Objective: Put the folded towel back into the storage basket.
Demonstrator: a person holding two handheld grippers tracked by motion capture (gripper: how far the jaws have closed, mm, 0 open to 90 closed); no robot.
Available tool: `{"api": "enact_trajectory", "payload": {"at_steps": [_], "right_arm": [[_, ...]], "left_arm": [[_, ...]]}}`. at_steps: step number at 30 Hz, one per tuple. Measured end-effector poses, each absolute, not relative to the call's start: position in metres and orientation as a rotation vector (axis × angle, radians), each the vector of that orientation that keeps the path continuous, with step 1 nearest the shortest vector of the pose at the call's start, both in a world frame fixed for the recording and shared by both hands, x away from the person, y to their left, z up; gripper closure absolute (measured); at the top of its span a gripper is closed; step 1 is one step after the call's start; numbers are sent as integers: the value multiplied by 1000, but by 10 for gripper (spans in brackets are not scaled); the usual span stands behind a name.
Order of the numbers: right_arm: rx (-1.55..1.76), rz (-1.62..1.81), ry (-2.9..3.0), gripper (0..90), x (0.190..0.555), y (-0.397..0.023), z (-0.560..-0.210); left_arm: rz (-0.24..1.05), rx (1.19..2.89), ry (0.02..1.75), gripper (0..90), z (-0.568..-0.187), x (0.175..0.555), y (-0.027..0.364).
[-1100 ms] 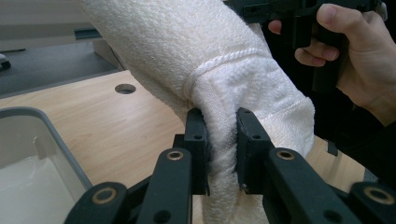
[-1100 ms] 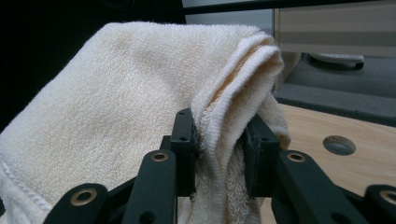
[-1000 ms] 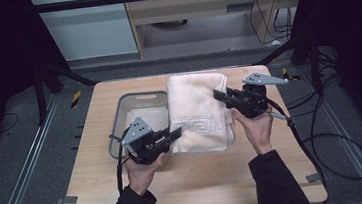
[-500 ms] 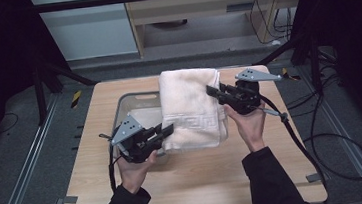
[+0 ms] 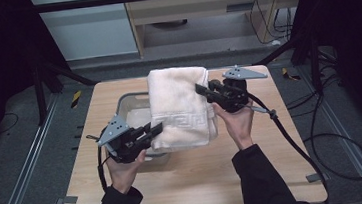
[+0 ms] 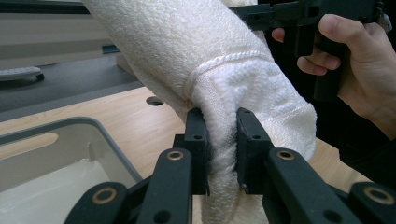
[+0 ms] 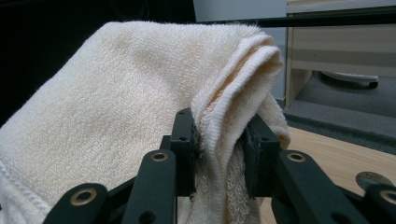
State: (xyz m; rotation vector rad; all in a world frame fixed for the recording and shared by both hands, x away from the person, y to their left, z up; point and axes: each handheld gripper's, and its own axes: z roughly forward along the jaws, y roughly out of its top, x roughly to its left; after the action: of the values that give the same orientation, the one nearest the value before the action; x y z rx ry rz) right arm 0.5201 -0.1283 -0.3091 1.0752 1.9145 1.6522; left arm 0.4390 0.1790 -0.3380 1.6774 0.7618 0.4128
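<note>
folded towel held up by both grippers over the tray

a cream folded towel (image 5: 179,107) is held between the two grippers above a wooden table (image 5: 276,173). in the high view the towel is seen stretched lengthwise, its far end raised toward the back edge of the table and its near end, marked by a woven key-pattern band, hanging just over the right rim of a grey tray (image 5: 131,100). the tray is partly covered by the cloth.

the left gripper (image 5: 157,128) is clenched on the near left corner of the towel; in the left gripper view the hemmed edge of the towel (image 6: 224,93) is seen pinched tightly between the two black jaws, with the cloth bulging above and below the grip. the inside of the tray (image 6: 70,154) is seen at lower left, below the towel.

the right gripper (image 5: 201,89) is clenched on the right edge of the towel toward its far end; in the right gripper view several folded layers of the towel (image 7: 140,93) are squeezed between the jaws. the right hand (image 5: 236,122) is seen beside the towel, and the left hand (image 5: 125,165) is held near the tray's front rim.
</note>
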Motion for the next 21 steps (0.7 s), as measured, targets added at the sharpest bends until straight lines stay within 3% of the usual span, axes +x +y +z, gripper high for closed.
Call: {"api": "enact_trajectory", "payload": {"at_steps": [21], "right_arm": [[1035, 1674, 1941, 693, 532, -84, -303]], "left_arm": [[451, 1645, 827, 766, -333, 437, 221]]}}
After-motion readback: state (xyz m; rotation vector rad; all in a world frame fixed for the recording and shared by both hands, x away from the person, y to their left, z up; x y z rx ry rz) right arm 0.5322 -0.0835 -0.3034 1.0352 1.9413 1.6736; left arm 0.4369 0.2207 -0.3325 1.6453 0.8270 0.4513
